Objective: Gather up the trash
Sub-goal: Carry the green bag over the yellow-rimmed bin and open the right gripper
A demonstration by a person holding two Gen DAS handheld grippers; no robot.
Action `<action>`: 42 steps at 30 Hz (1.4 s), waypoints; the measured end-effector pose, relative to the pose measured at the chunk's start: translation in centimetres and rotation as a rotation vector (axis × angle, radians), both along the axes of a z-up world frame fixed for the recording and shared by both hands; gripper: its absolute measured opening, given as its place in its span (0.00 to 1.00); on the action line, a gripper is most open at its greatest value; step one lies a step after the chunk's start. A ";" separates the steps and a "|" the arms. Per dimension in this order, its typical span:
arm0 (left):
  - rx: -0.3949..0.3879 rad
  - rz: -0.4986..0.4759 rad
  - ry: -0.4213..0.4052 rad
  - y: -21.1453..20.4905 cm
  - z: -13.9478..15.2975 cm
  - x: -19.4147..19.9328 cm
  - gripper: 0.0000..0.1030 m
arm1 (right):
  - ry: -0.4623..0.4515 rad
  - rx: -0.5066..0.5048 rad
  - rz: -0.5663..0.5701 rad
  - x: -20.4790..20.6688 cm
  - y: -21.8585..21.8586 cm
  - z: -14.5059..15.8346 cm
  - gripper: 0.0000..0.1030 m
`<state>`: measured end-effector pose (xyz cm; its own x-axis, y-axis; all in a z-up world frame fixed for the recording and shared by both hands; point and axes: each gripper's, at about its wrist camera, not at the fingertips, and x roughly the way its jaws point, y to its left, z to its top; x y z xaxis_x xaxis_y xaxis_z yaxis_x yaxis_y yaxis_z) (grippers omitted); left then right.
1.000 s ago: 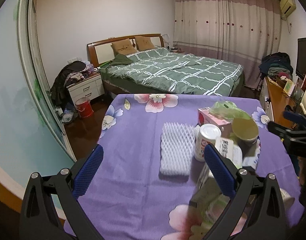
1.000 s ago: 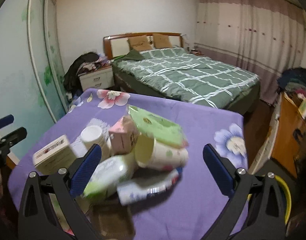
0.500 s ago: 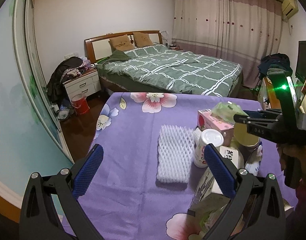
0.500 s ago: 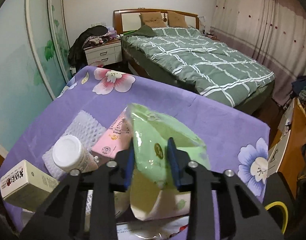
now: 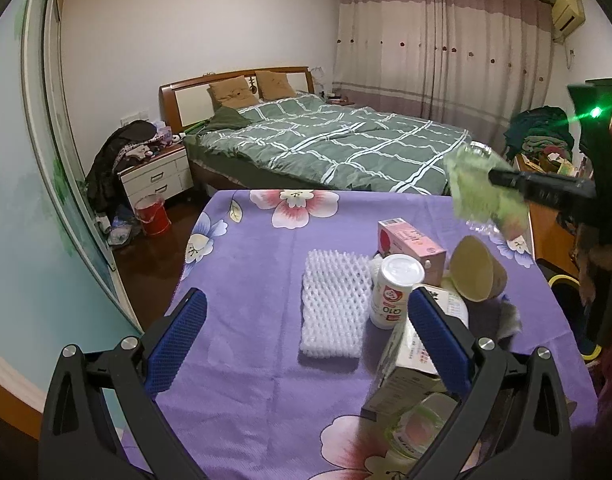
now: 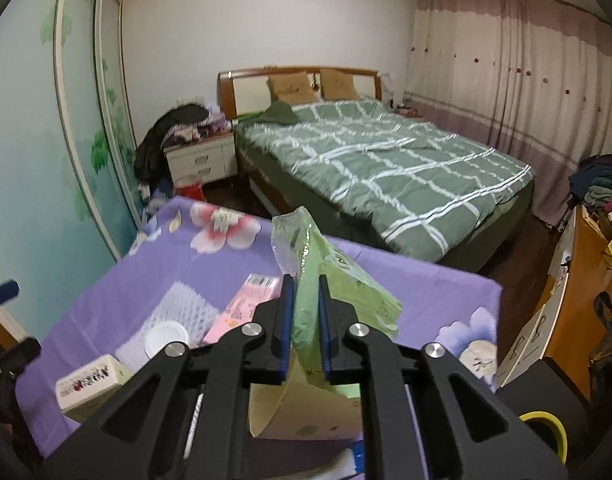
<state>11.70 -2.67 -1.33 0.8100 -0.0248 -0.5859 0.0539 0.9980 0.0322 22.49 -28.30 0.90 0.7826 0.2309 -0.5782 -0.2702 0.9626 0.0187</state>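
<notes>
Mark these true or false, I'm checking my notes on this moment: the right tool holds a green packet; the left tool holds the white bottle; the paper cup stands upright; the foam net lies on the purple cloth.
1. The right tool grips the green packet: true.
2. The left tool holds the white bottle: false, it is open and empty.
3. The paper cup stands upright: false, it lies tipped.
4. The white foam net lies flat on the purple cloth: true.

Beyond your bench you see a bed with a green checked quilt, a white nightstand, a red bucket, and drawn curtains.
</notes>
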 end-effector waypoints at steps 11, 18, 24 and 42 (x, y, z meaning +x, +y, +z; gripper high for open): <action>0.006 -0.071 -0.006 -2.5 0.7 -2.0 0.96 | -0.066 0.045 -0.113 -4.8 -6.5 2.1 0.11; 0.010 -0.123 -0.007 -5.0 0.9 -3.5 0.96 | 0.000 0.088 -0.286 -8.1 -14.1 -1.6 0.11; 0.030 -0.141 0.000 -6.8 0.8 -4.2 0.96 | 0.093 0.106 -0.469 -10.1 -21.3 -6.9 0.11; 0.056 -0.128 0.060 -8.1 -1.0 -3.6 0.96 | 0.250 0.147 -0.606 -9.8 -27.5 -15.1 0.22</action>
